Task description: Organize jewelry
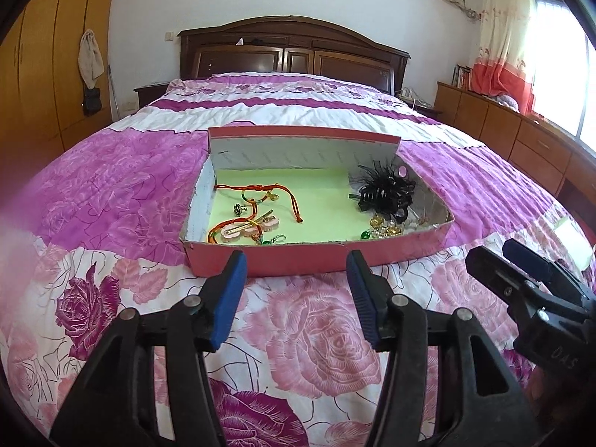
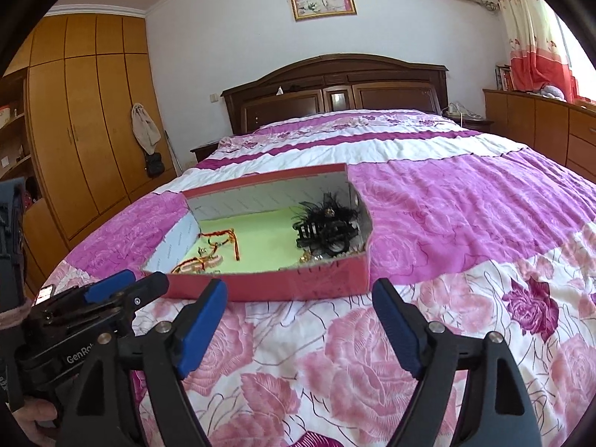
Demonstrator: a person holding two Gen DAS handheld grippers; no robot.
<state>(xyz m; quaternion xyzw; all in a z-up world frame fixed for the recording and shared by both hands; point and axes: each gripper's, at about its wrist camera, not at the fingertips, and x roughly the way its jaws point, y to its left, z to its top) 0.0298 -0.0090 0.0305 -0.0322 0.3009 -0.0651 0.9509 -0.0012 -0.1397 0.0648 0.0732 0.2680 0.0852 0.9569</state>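
A shallow pink cardboard box (image 1: 298, 260) with a pale green floor lies on the bed (image 2: 260, 290). Inside on the left are red cord bracelets (image 1: 260, 192), a small ring (image 1: 238, 208) and a pink hair clip (image 1: 246, 231). On the right are a black feathered claw clip (image 1: 387, 192), also in the right wrist view (image 2: 327, 231), and gold and green earrings (image 1: 383, 229). My left gripper (image 1: 298, 264) is open and empty just short of the box's near wall. My right gripper (image 2: 300, 294) is open and empty at the same wall, to the right.
The floral pink and purple bedspread (image 1: 316, 335) covers the whole bed. A dark wooden headboard (image 1: 290, 52) stands at the far end, a wardrobe (image 2: 85, 111) to the left, and low wooden cabinets (image 1: 521, 126) under a curtained window to the right.
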